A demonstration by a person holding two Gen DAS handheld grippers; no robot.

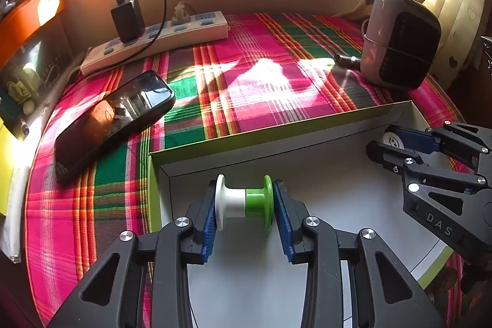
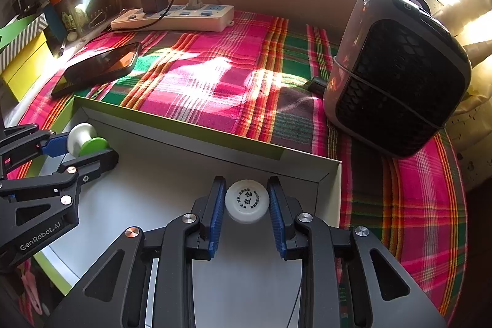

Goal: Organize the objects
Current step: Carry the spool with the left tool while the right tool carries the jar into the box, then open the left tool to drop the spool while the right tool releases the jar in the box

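Observation:
A spool (image 1: 243, 202), half white and half green, lies crosswise between the blue pads of my left gripper (image 1: 244, 189), which is shut on its two flanges just above the floor of a shallow white box with a green rim (image 1: 276, 128). My right gripper (image 2: 246, 186) is shut on a small white cap (image 2: 246, 200) with printed characters, held over the same box (image 2: 184, 125) near its far right corner. Each gripper shows in the other's view: the right gripper (image 1: 384, 142) with the cap (image 1: 392, 140), the left gripper (image 2: 87, 146) with the spool (image 2: 87, 140).
The box rests on a pink and green plaid cloth (image 1: 261, 76). A black phone (image 1: 113, 119) lies to the left, a white power strip (image 1: 160, 42) with a black charger (image 1: 127, 20) stands at the back, and a grey and black appliance (image 1: 399, 45) sits at the right.

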